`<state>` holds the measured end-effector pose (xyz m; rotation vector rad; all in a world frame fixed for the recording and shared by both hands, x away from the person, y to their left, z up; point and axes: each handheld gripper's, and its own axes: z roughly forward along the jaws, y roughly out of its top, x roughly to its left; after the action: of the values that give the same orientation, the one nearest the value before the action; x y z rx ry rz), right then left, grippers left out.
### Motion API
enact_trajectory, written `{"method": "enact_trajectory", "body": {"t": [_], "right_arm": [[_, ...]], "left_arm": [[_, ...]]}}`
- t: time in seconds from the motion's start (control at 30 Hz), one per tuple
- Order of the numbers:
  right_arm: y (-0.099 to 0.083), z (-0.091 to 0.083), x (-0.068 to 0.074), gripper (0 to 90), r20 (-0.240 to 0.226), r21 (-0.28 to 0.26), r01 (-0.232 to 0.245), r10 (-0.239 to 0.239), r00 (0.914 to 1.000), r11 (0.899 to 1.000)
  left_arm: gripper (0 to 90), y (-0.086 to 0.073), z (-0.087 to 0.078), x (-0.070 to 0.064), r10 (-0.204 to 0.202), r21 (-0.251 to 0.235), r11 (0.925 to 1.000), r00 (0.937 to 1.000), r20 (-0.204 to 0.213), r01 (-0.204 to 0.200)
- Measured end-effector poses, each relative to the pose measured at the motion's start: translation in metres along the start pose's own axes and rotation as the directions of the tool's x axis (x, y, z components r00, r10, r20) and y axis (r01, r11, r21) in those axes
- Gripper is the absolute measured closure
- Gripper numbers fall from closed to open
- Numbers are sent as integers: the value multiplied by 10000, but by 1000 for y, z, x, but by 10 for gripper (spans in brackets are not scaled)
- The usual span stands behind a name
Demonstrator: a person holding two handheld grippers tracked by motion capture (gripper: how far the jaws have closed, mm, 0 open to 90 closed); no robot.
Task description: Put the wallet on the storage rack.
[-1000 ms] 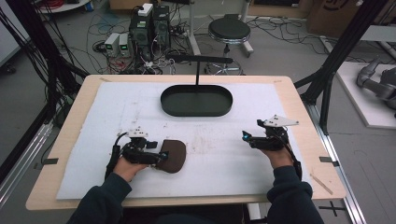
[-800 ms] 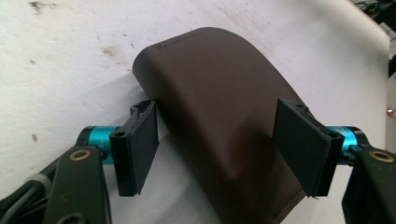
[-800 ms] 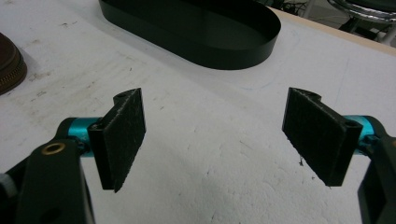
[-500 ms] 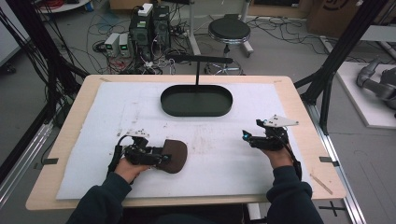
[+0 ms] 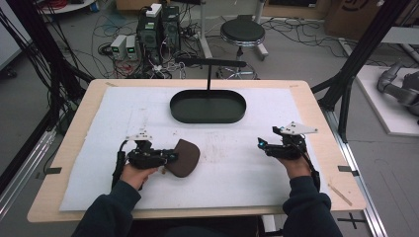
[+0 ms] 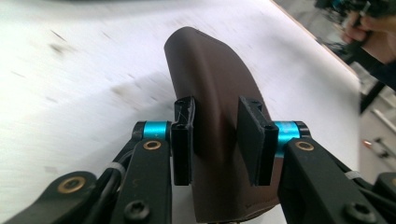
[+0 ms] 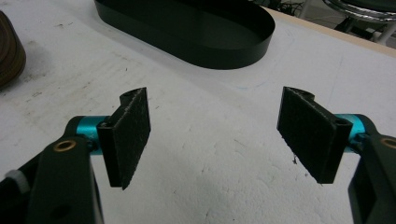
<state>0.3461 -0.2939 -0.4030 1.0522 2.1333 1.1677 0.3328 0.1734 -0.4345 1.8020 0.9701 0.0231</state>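
Note:
A brown leather-like case (image 5: pixel 185 157) is at the front left of the white mat, tilted up on one side. My left gripper (image 5: pixel 170 157) is shut on its near end. In the left gripper view the two pads (image 6: pixel 183 140) press both sides of the case (image 6: pixel 210 74), which curves away over the mat. My right gripper (image 5: pixel 262 144) is at the right side of the mat, its jaws wide open with nothing between them (image 7: pixel 215 135). The case's edge (image 7: pixel 9 51) shows at the far left of the right gripper view.
An empty black oval tray (image 5: pixel 207 106) lies at the back middle of the mat, also ahead of the right gripper (image 7: pixel 187 28). A black T-shaped stand (image 5: pixel 210 62) rises behind it. The wooden table edge (image 5: pixel 326 133) runs along the right.
The left gripper has rolled and lifted a little, so the brown case has gone from lying flat to tilted up. The right gripper has stayed put.

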Motion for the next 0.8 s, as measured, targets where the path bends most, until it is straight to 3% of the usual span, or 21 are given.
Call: {"method": "enact_trajectory", "body": {"t": [0.03,0.07,0.13,0.33,0.37,0.43,0.5,0.63,0.7,0.8], "right_arm": [[0,0,0,260,0,0,0,0,10000,10000],[0,0,1,260,-6,-26,16,-16,10000,10000],[0,0,1,260,16,-31,46,-46,10000,10000],[0,-1,1,260,38,-42,89,-89,10000,10000],[0,-1,1,260,53,-36,94,-94,9999,9999],[0,-1,1,260,47,-35,91,-91,9999,10000],[0,-1,1,260,36,-19,70,-70,10000,10000],[0,-1,2,260,53,-11,86,-86,9999,10000],[0,-1,2,260,29,-21,128,-128,9999,9999],[0,-1,2,260,22,-48,117,-117,9999,9999]], "left_arm": [[683,0,0,0,0,0,10000,10000,0,0],[686,4,-7,2,310,-139,9994,9982,-517,-317],[695,7,-12,3,399,-333,9985,9961,-790,-426],[712,14,-26,8,855,-528,9939,9782,-1892,-971],[714,15,-27,7,1061,-438,9921,9714,-2126,-1179],[715,19,-29,4,1504,-286,9861,9520,-2664,-1638],[715,23,-28,-2,2064,66,9768,9332,-2943,-2140],[714,26,-22,-12,2789,392,9589,9087,-3108,-2809],[712,27,-19,-18,3053,521,9510,8982,-3162,-3049],[697,27,-17,-22,3100,443,9492,9013,-3024,-3116]]}}
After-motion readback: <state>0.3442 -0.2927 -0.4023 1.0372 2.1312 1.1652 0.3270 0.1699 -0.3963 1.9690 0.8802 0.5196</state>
